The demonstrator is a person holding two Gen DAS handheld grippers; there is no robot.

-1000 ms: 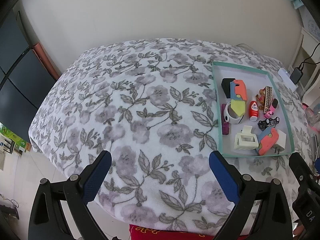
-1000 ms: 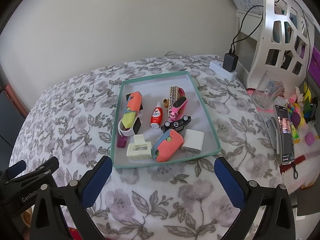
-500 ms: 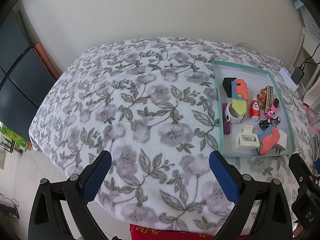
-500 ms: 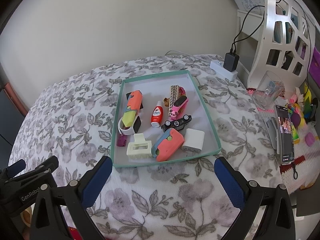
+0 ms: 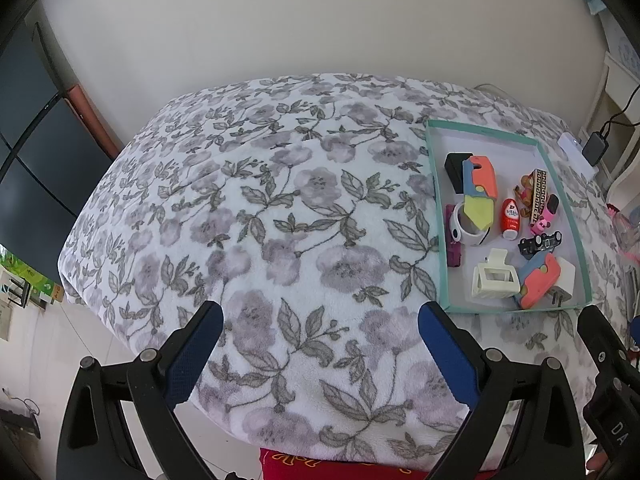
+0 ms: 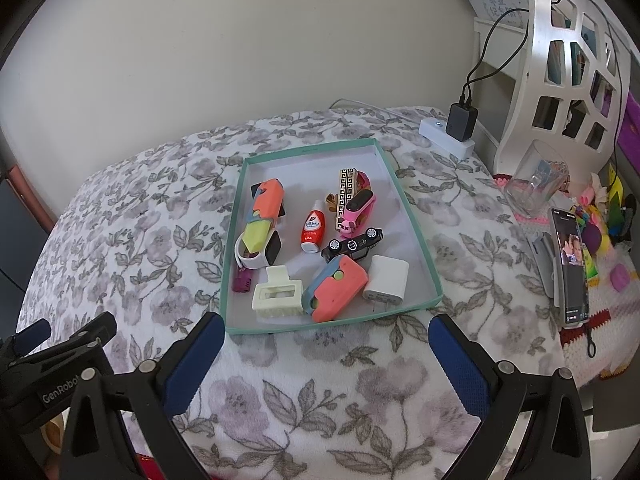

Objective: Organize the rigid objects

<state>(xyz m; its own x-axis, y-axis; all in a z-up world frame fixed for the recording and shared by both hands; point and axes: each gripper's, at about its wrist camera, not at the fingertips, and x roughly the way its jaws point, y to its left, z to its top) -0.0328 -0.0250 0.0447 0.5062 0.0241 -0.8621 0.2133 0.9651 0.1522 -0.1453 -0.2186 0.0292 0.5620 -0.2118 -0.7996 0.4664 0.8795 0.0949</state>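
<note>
You hold both grippers low at the near edge of the flowered blanket (image 6: 120,240), side by side, each with its fingers spread wide and nothing between them. The left gripper (image 5: 320,332) faces bare blanket, with the tray off to its right; the right gripper (image 6: 326,344) points straight at the tray (image 6: 416,224), which probably makes it the better placed of the two to reach in.

All the small hard things you can see on the blanket lie inside that green-rimmed tray, none loose on the cloth around it. A long orange and yellow puzzle block (image 6: 266,212) lies along the left side, its yellow end resting on a white watch (image 6: 256,254). A red and white bottle (image 6: 313,230) sits in the middle, beside a pink band (image 6: 358,210) and a patterned black and gold strip (image 6: 347,188). A toy car (image 6: 352,245) lies just in front of those. Along the near rim are a cream hair claw (image 6: 278,292), a second orange block (image 6: 336,288) and a white charger plug (image 6: 387,280), close together. A small purple piece (image 6: 241,280) is tucked against the left wall.

This fits either a tray already filled with gathered things or a jumbled tray waiting to be sorted; the pictures do not settle which.
</note>
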